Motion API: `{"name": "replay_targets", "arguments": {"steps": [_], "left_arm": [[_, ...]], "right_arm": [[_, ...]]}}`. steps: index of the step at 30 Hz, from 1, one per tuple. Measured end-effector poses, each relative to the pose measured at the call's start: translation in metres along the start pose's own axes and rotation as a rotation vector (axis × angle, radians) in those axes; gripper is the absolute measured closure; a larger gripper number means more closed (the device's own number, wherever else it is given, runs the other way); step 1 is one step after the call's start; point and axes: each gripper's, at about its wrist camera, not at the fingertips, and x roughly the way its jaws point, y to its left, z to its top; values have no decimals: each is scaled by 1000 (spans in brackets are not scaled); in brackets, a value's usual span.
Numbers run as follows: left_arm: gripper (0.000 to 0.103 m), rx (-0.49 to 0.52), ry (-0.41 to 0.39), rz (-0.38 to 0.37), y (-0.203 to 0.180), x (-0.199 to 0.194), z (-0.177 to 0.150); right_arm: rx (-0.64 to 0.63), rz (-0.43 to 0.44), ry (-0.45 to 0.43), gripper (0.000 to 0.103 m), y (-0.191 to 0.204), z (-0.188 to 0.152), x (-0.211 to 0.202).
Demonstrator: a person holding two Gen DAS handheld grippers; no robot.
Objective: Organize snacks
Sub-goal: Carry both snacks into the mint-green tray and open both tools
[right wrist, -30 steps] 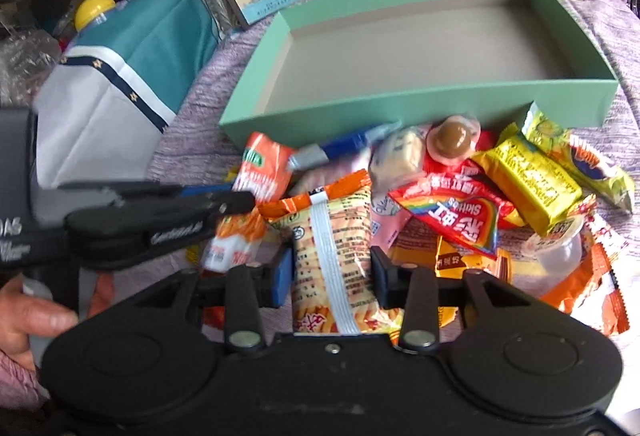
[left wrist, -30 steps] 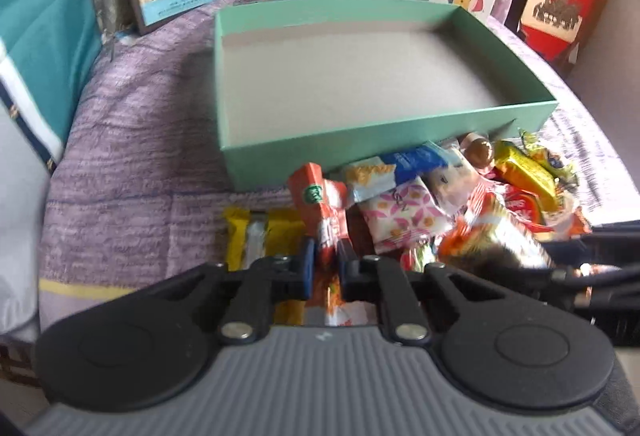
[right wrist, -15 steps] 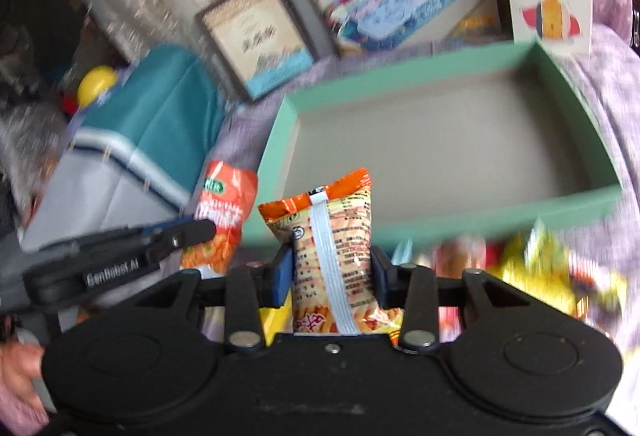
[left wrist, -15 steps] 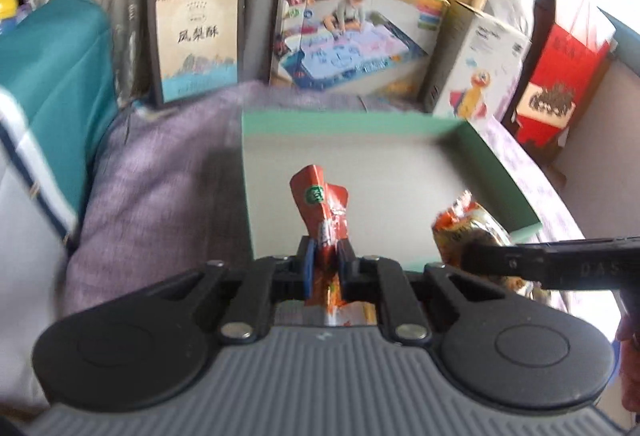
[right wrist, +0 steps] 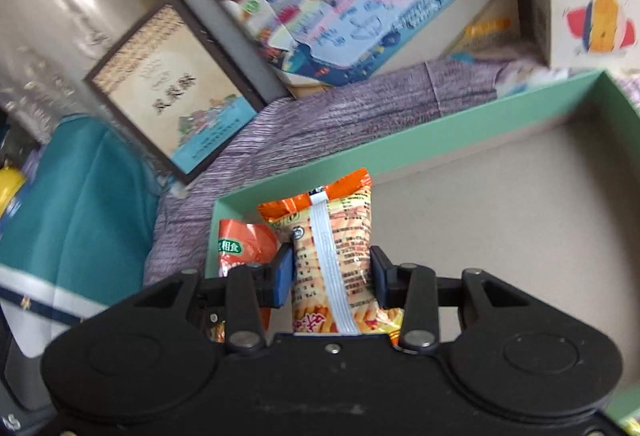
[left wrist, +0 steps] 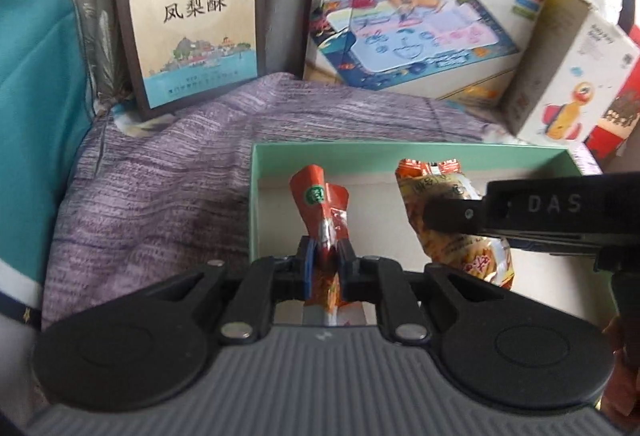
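Note:
My left gripper is shut on a thin red-orange snack packet with a green round logo, held over the far left corner of the green box. My right gripper is shut on a wider orange snack bag with a white back seam, also above the green box, near its far left corner. In the left wrist view the orange bag hangs to the right, pinched by the right gripper's black finger. In the right wrist view the red packet shows left of the bag.
The box's grey floor lies bare to the right. Behind the box, on the purple cloth, lean a brown-framed pastry box, a drawing-mat toy box and a white duck toy box. A teal bag stands left.
Both grippers have lifted their packets off the snack pile and carried them forward over the green box. The pile has dropped out of view.

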Motion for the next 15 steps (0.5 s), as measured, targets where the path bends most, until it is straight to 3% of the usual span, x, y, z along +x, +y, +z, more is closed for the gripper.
{"name": "replay_targets", "arguments": {"steps": [2, 3, 4, 5, 6, 7, 8, 10, 12, 15], "left_arm": [[88, 7, 2, 19, 2, 9, 3], [81, 9, 2, 38, 3, 13, 4], [67, 10, -2, 64, 4, 15, 5], [64, 8, -2, 63, 4, 15, 6], [49, -1, 2, 32, 6, 13, 6], [38, -9, -4, -3, 6, 10, 5], [33, -9, -12, -15, 4, 6, 5], [0, 0, -32, 23, -1, -4, 2], [0, 13, -60, 45, -5, -15, -2], [0, 11, -42, 13, -6, -31, -7]], "right_arm": [[15, 7, 8, 65, -1, 1, 10], [30, 20, 14, 61, -3, 3, 16], [45, 29, 20, 59, -4, 5, 19], [58, 37, 19, 41, -6, 6, 18], [63, 40, 6, 18, -8, 5, 14], [64, 39, -13, 8, -9, 5, 11], [63, 33, -28, 1, -10, 4, 7], [69, 33, -28, 0, -14, 5, 1], [70, 32, -28, 0, -18, 1, -8], [59, 17, -43, 0, -21, -10, -26]]}}
